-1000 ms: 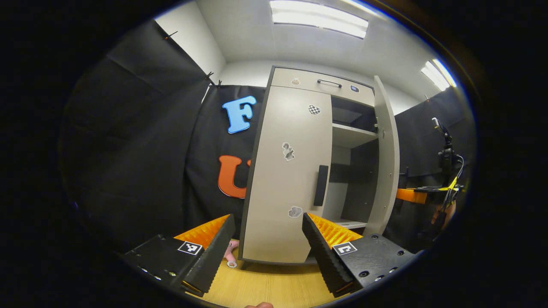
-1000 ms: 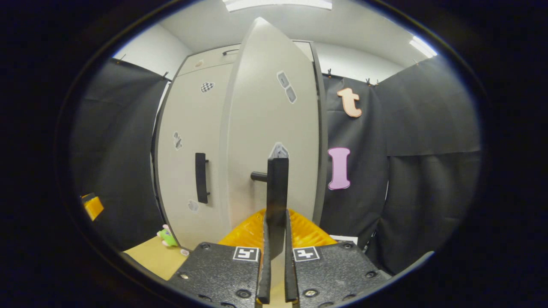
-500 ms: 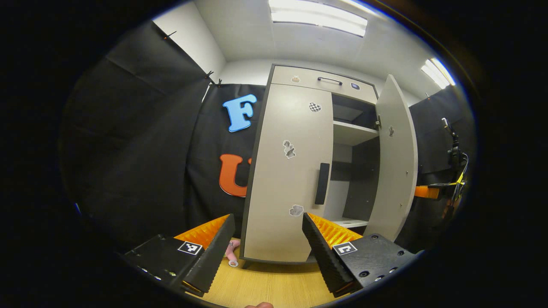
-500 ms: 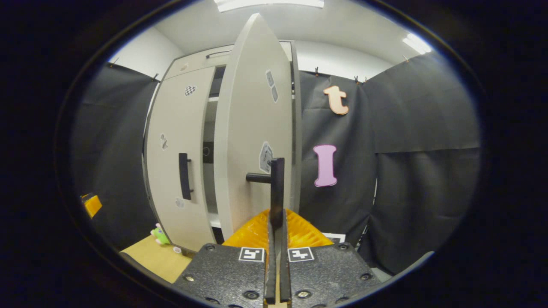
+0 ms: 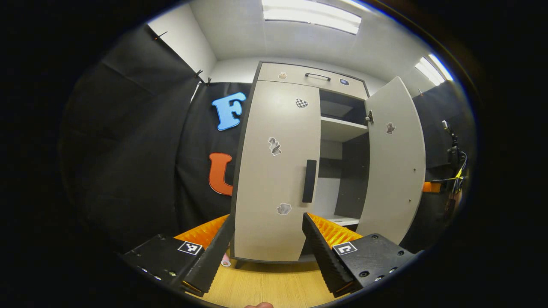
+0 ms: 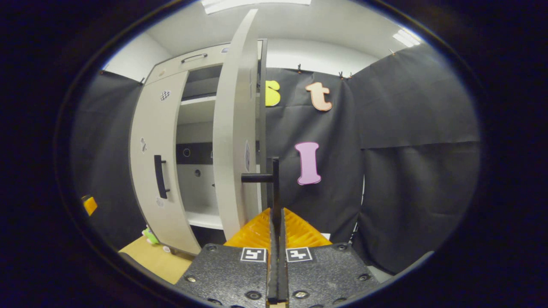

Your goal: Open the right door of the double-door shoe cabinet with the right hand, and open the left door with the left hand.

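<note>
The right tongs, clamped on the right door's handle, should swing wide of the cabinet while the left tongs, gaping, approach the left handle.

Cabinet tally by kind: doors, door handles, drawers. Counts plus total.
Doors: 2 (left door shut, right door swung open)
Door handles: 2 (left handle, right handle)
Drawers: 1 (top drawer)
Total: 5

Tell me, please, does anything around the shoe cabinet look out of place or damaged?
Only a small toy lies on the floor by the cabinet's left foot. Otherwise the doors hang straight, with no visible damage.
</note>
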Demonstrator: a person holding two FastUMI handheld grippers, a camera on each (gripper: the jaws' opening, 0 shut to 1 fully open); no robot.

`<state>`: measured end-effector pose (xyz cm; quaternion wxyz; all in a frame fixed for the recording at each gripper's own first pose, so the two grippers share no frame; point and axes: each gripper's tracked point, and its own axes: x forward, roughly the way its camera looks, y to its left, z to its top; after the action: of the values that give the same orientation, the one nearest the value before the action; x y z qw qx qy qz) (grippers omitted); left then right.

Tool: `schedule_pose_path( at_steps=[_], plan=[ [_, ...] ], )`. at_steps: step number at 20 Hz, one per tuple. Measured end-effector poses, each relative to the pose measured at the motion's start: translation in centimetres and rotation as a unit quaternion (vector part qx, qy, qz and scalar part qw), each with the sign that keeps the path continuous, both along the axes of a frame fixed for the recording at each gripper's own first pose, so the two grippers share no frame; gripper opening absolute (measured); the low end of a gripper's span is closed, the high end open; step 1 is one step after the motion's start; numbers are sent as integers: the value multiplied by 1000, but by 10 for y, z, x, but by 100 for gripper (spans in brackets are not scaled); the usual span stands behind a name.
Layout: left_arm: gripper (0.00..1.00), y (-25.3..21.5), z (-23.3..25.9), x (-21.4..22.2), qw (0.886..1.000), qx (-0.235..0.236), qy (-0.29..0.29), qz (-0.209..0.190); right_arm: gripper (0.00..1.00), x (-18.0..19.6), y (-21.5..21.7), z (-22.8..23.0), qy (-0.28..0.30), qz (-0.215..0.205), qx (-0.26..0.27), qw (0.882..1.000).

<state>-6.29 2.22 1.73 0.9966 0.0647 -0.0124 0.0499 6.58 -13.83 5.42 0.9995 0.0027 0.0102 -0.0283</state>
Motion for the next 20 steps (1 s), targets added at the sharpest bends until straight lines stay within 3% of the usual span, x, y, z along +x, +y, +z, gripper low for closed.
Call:
schedule_pose_path(
  at_steps=[6, 10, 14, 20],
  plan=[
    [95, -4, 0, 1, 1000, 2, -3, 3, 4, -2, 0, 0, 0, 7, 0, 1000],
    [95, -9, 0, 3, 1000, 2, -2, -4, 4, -30, 4, 5, -11, -4, -5, 1000],
    [95, -15, -4, 12, 1000, 0, 0, -17, 4, -64, 28, 2, -25, 2, -1, 1000],
    [95, -29, -16, 28, 999, -14, 16, -43, 4, -79, 82, -11, -31, 23, -29, 999]
  ],
)
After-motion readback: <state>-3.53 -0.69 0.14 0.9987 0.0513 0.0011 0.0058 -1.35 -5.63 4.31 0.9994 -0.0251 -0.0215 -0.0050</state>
